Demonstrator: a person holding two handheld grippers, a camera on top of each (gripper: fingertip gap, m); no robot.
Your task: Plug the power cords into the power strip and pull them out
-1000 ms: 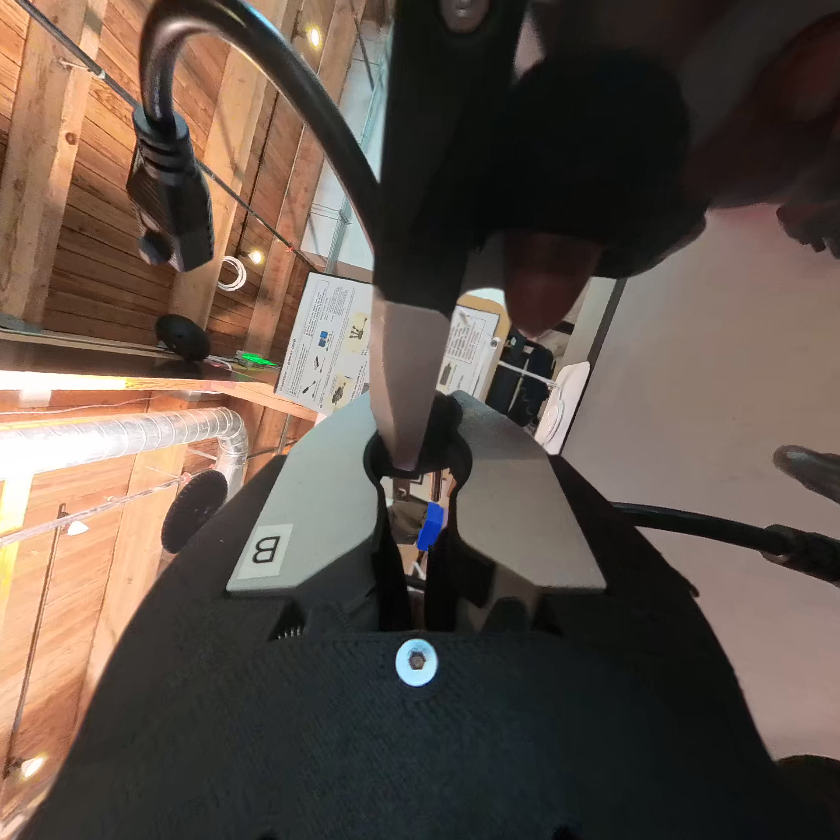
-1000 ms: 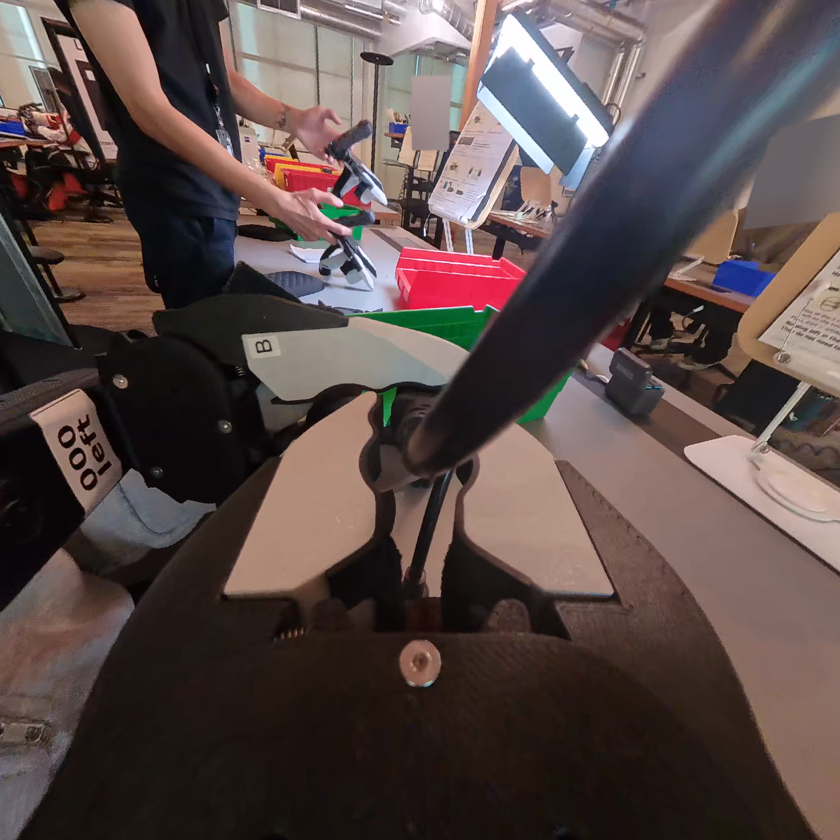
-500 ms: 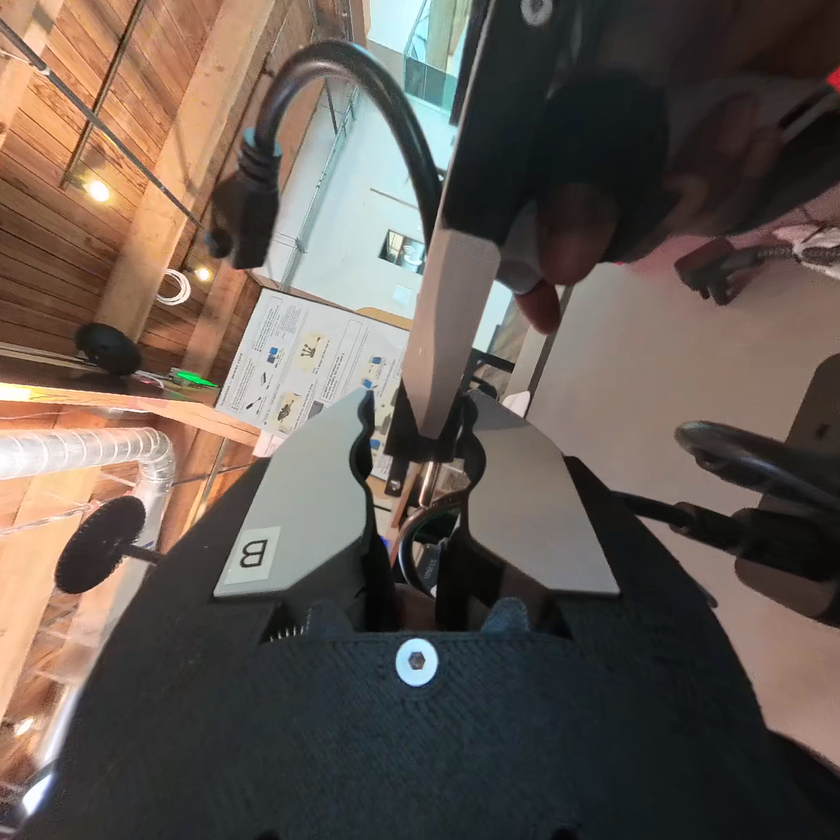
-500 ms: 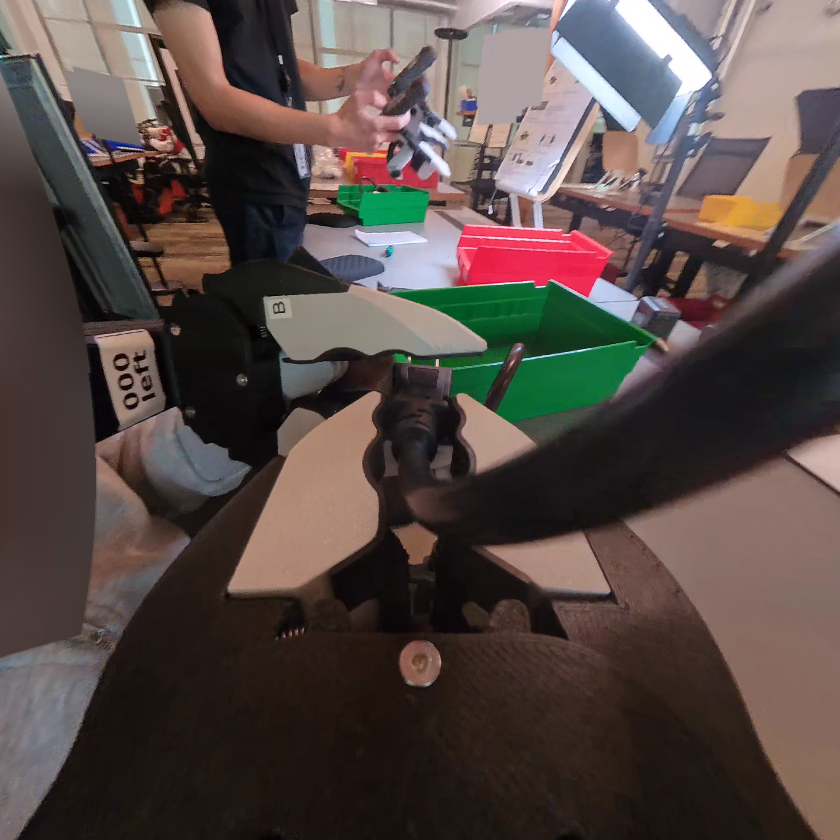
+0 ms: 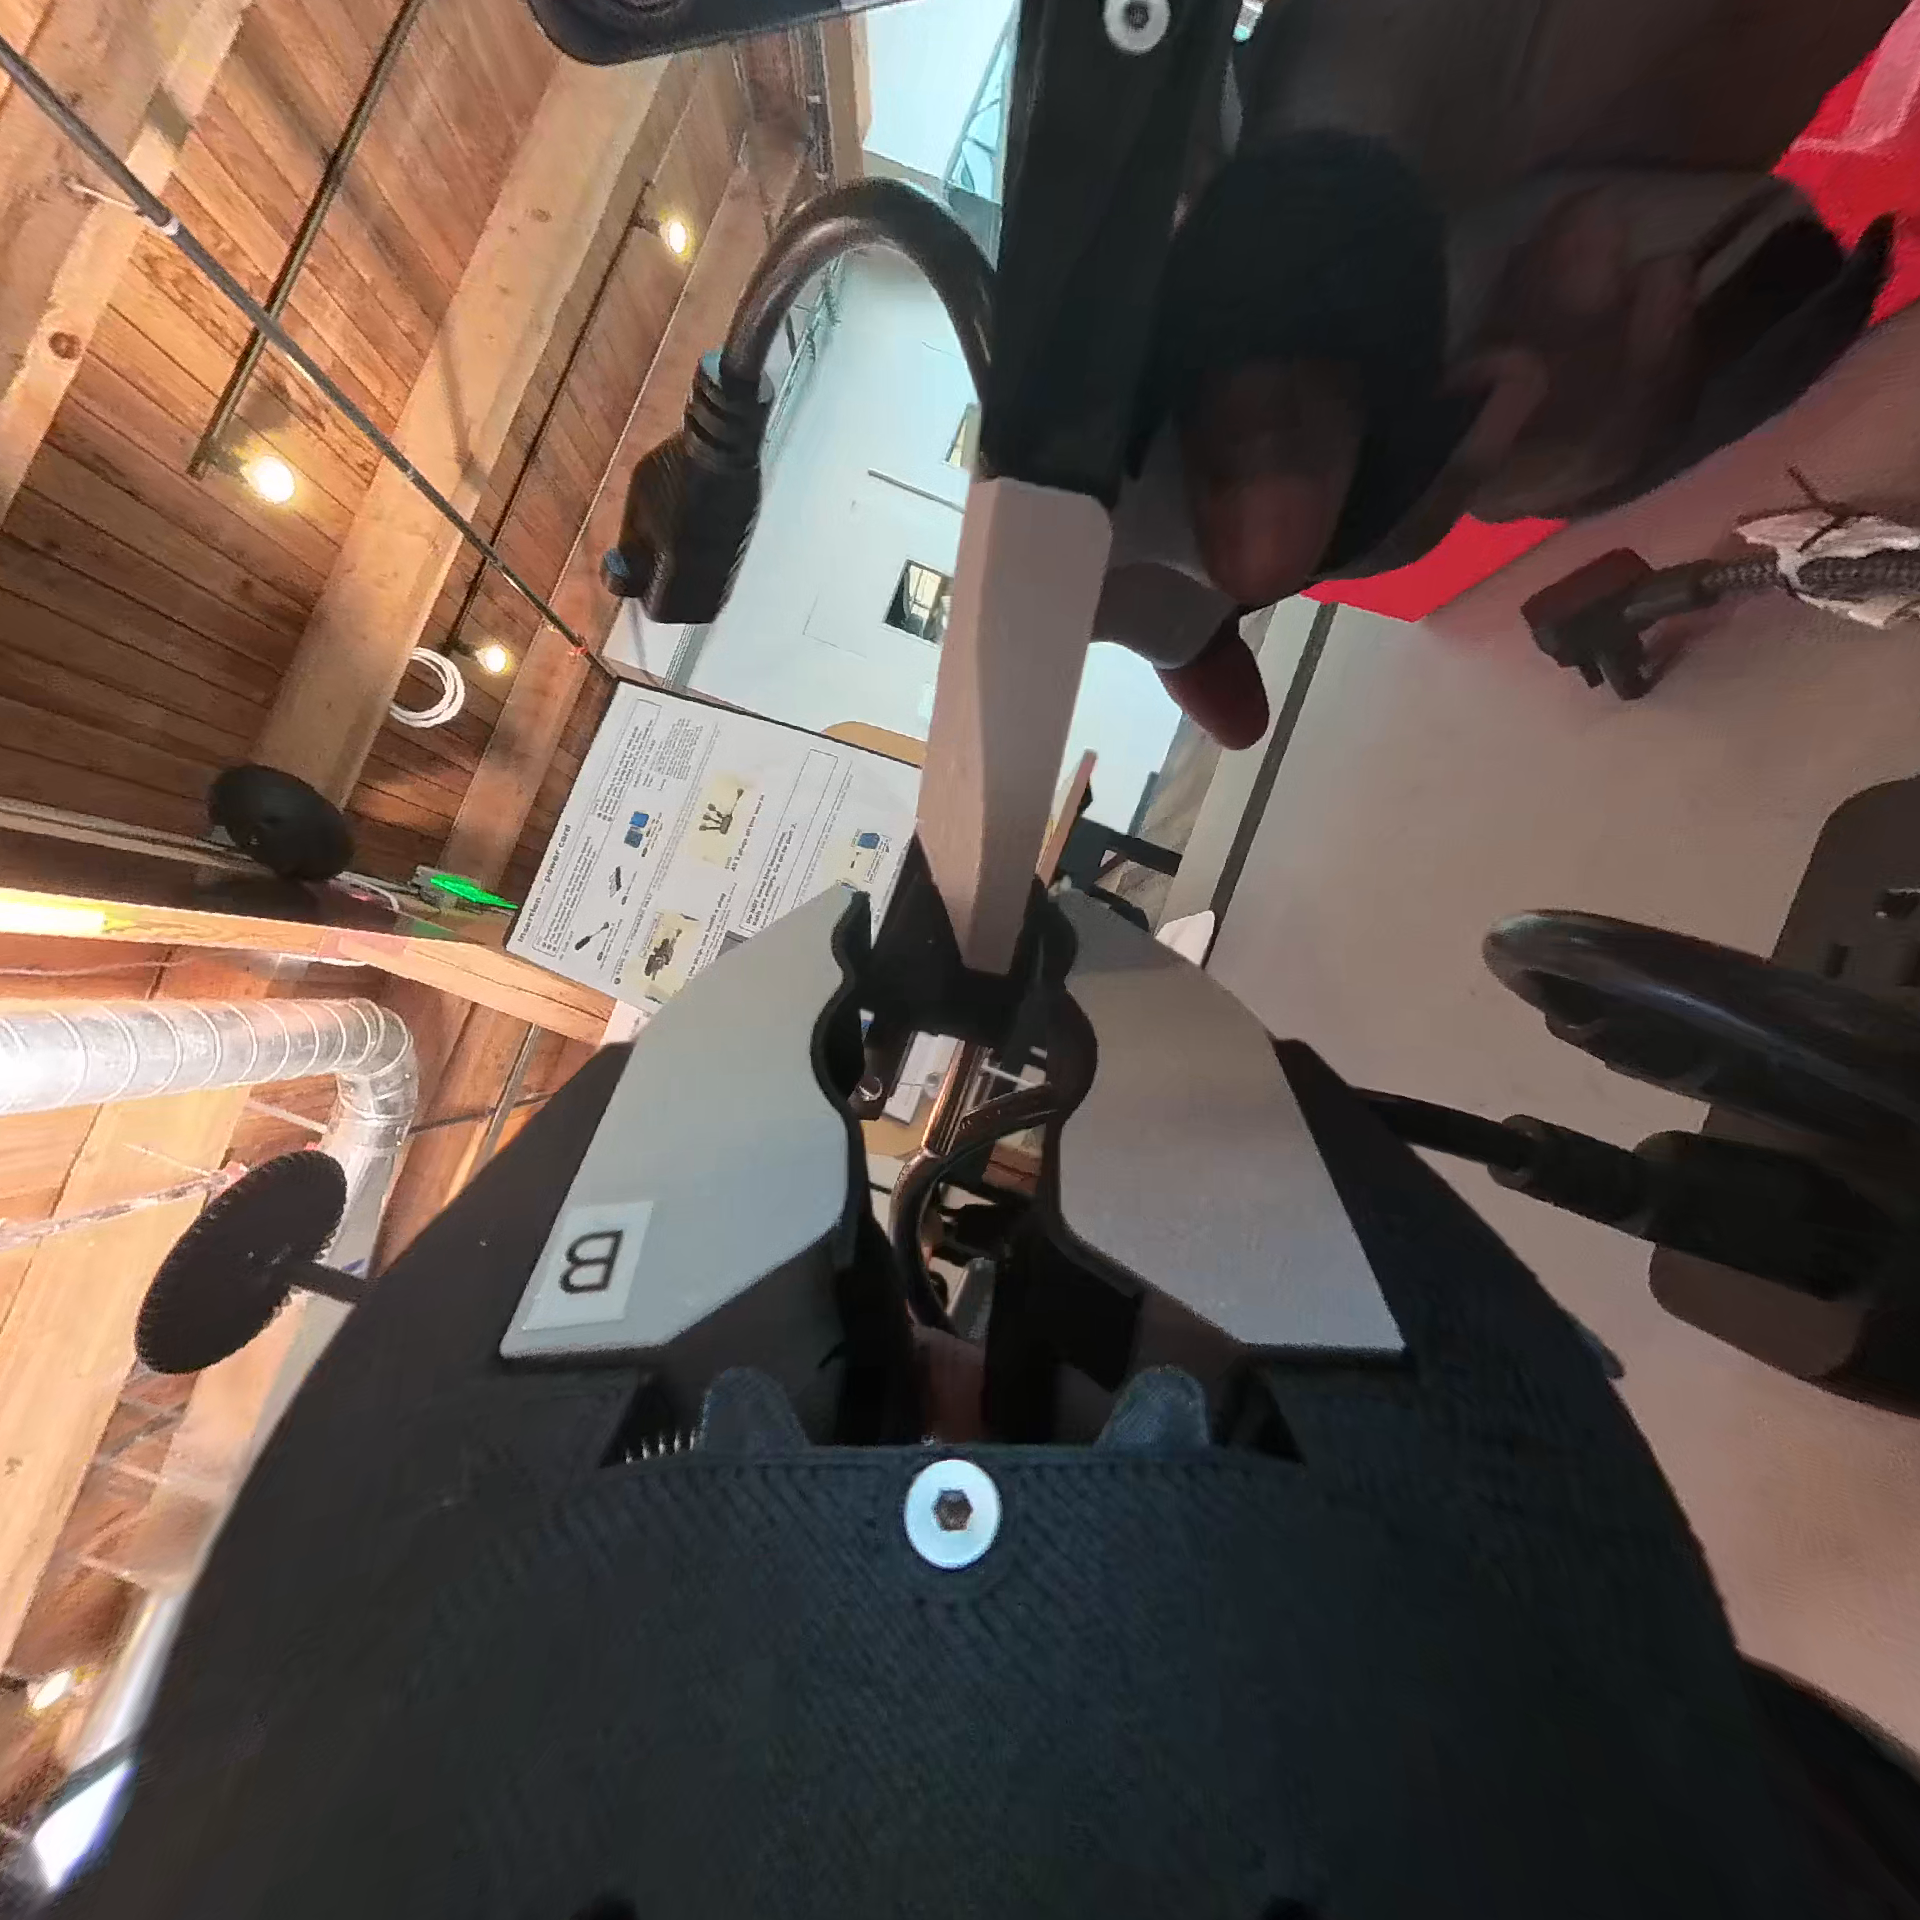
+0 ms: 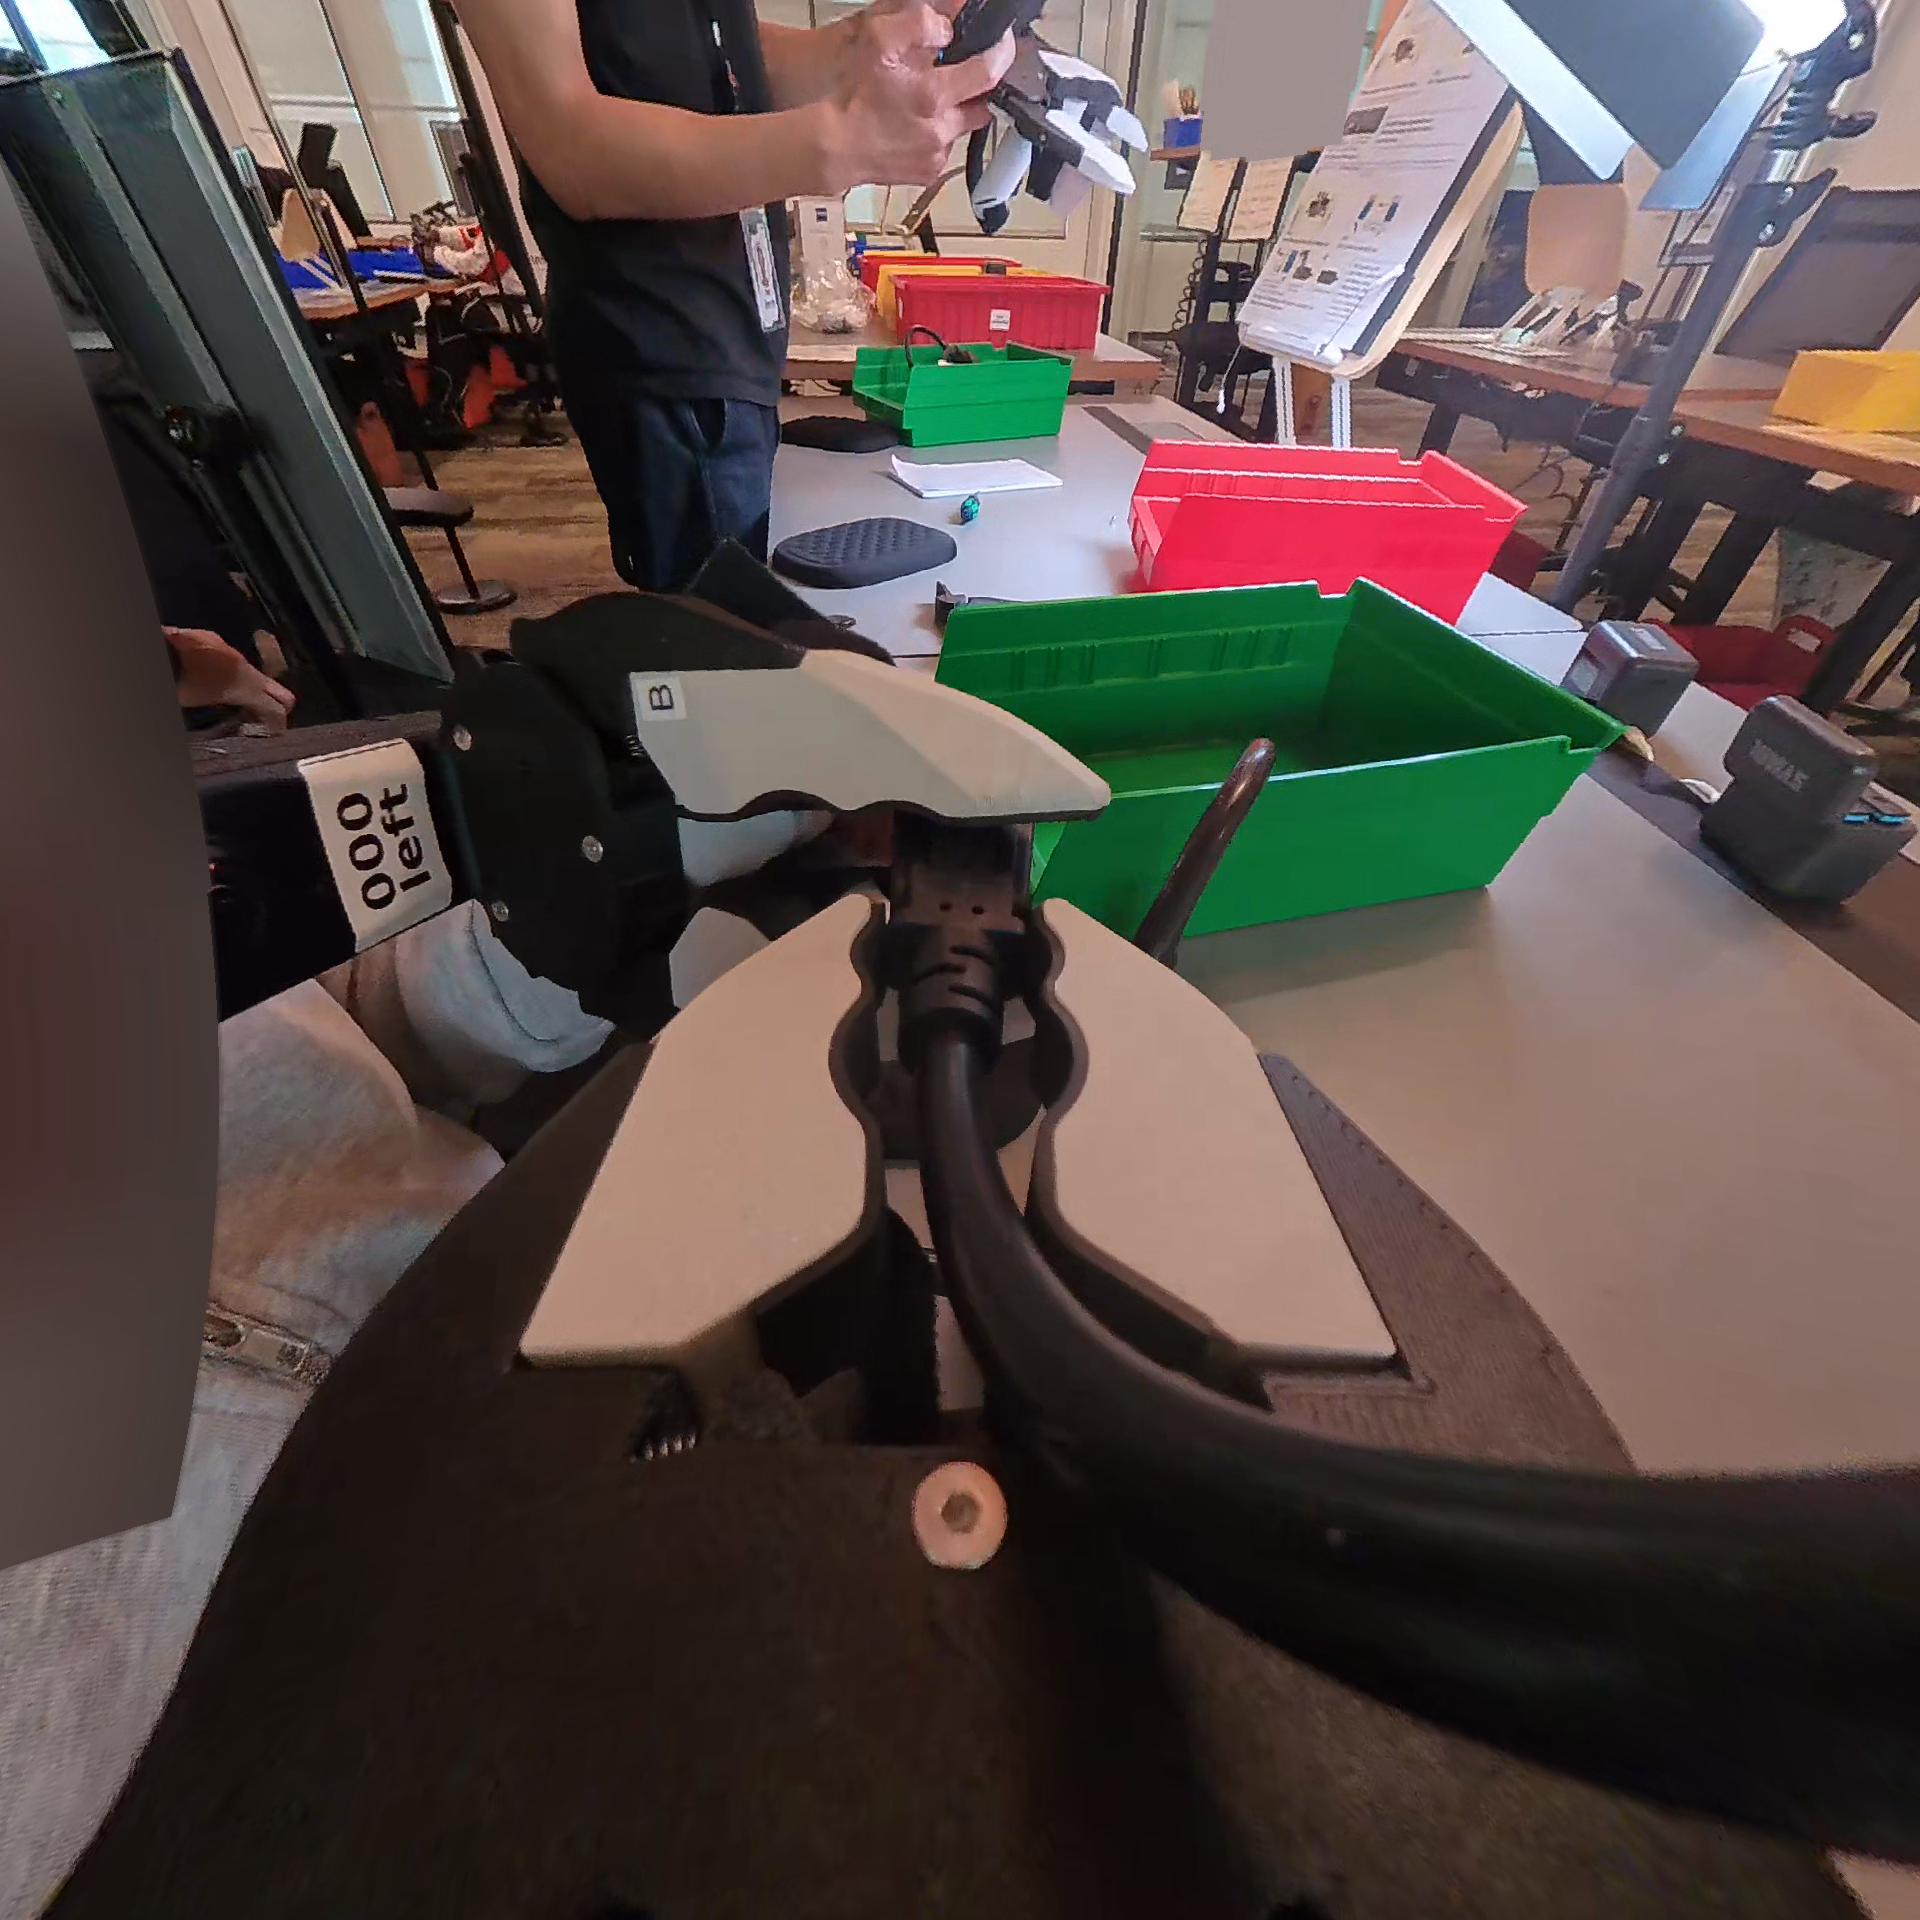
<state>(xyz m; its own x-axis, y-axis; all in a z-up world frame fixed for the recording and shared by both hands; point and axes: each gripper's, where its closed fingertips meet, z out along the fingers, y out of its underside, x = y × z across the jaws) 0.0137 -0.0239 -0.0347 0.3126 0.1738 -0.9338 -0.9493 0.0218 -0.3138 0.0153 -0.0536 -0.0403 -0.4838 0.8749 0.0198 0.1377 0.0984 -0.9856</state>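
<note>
My right gripper [image 6: 954, 912] is shut on the black plug [image 6: 951, 935] of a thick black power cord [image 6: 1351, 1538], which runs back to the lower right. My left gripper [image 5: 951, 935] is shut on the same plug [image 5: 914, 971] from the other side. Its upper finger [image 6: 862, 743] lies over the plug's front. In the left wrist view the right gripper's finger [image 5: 1003, 727] comes down from above. The cord loops up to its free black connector [image 5: 691, 520]. A dark block [image 5: 1829, 1049] at the right edge has another black cord [image 5: 1600, 1184] in it; it may be the power strip.
An open green bin [image 6: 1299, 831] stands just beyond the grippers on the grey table [image 6: 1558, 1143], with a red bin [image 6: 1320, 520] behind it. Two dark battery blocks [image 6: 1797, 821] sit at the right. A person [image 6: 665, 260] stands at the far end of the table, handling another gripper. Only a small space, under 4 cm, lies between the two pairs of fingers.
Both views have swung. The cord that crossed the right view now trails to the lower right, baring the plug between my right fingers. The dark block has come into the left view.
</note>
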